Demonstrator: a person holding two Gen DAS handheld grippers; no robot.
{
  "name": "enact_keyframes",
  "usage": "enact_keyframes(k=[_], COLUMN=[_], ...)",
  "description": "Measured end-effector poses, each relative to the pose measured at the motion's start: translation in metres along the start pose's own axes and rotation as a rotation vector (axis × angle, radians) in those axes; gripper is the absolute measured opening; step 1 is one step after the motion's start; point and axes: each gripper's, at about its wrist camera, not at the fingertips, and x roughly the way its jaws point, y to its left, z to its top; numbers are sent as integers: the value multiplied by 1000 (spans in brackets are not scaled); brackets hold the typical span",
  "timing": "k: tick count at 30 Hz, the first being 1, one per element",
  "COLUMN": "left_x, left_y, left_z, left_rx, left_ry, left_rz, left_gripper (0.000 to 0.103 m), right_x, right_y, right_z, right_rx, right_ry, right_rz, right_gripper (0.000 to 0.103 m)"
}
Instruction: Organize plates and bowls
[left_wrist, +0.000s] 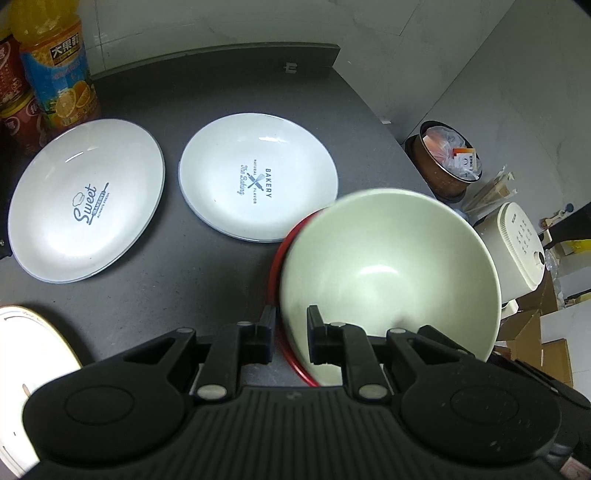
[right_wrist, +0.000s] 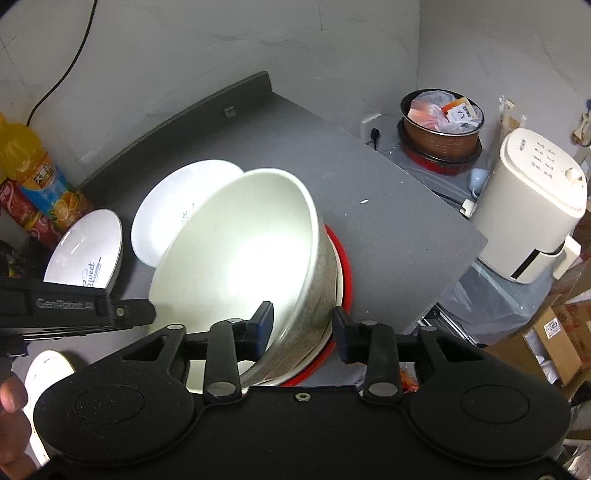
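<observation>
The left gripper (left_wrist: 290, 332) pinched the tilted pale ceramic bowl's (left_wrist: 388, 273) rim, nesting it over a red-rimmed bowl (right_wrist: 345, 266); the right gripper (right_wrist: 303, 332) straddled it, spread.

Left gripper (left_wrist: 290, 334) clamping the near rim of pale green bowl (left_wrist: 388, 273), tilted over red-rimmed dish (left_wrist: 275, 266). Two printed plates (left_wrist: 86, 201) (left_wrist: 258, 177) lying on dark counter (left_wrist: 192, 273); juice bottle (left_wrist: 59, 66) standing behind.

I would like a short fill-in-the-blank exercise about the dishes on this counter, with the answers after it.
1. The left gripper holds the rim of the pale green ___.
2. Under the green bowl sits a dish with a ___ rim.
3. One plate reads "BAKERY"; the other plate reads "___".

Answers: bowl; red; Sweet
</observation>
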Motion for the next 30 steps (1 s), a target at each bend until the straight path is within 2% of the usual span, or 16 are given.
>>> enact_keyframes(k=[6, 12, 21, 23, 25, 30], left_x=[-8, -19, -36, -42, -52, -72], left_y=[12, 24, 36, 38, 39, 49], left_z=[-1, -3, -12, -16, -20, -32], left_rx=[-17, -30, -34, -37, -31, -32], left_ry=[-5, -21, -41, -41, -57, -106], left_rz=[-5, 1, 2, -8, -9, 26], left_gripper=[16, 25, 30, 36, 45, 64], right_x=[-7, -19, -34, -41, -45, -56], right_y=[0, 1, 4, 9, 16, 33], right_z=[-6, -8, -16, -18, -20, -25], right_rx=[7, 19, 32, 20, 2, -51], right_ry=[-3, -37, -61, -66, -64, -75], right_rz=[4, 5, 33, 50, 74, 106], right_gripper=[37, 38, 38, 40, 47, 61])
